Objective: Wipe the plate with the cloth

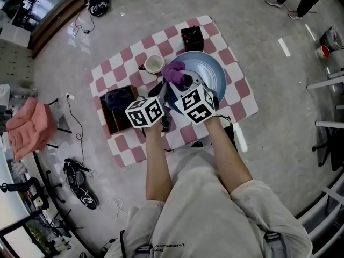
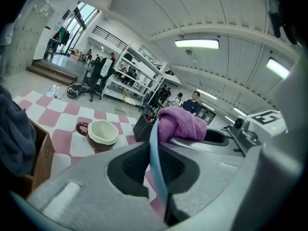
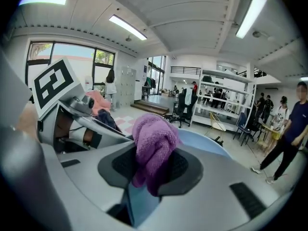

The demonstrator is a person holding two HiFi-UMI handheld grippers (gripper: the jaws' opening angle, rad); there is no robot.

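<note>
A light blue plate (image 1: 207, 71) is over the checkered cloth. My left gripper (image 1: 163, 93) is shut on its near-left rim, and the blue rim (image 2: 155, 153) runs edge-on between the jaws. A purple cloth (image 1: 174, 71) lies bunched against the plate's left part, with my right gripper (image 1: 181, 82) shut on it. In the right gripper view the cloth (image 3: 151, 146) fills the gap between the jaws, with the plate (image 3: 204, 143) behind it. From the left gripper view the cloth (image 2: 182, 123) shows just past the rim. The two grippers are close side by side.
A white cup (image 1: 154, 64) with a brown handle stands left of the plate. A black box (image 1: 192, 36) sits at the back. A wooden box holding dark fabric (image 1: 119, 106) stands at the left. The pink-and-white checkered mat (image 1: 236, 90) lies on a grey floor; shoes (image 1: 80, 184) lie nearby.
</note>
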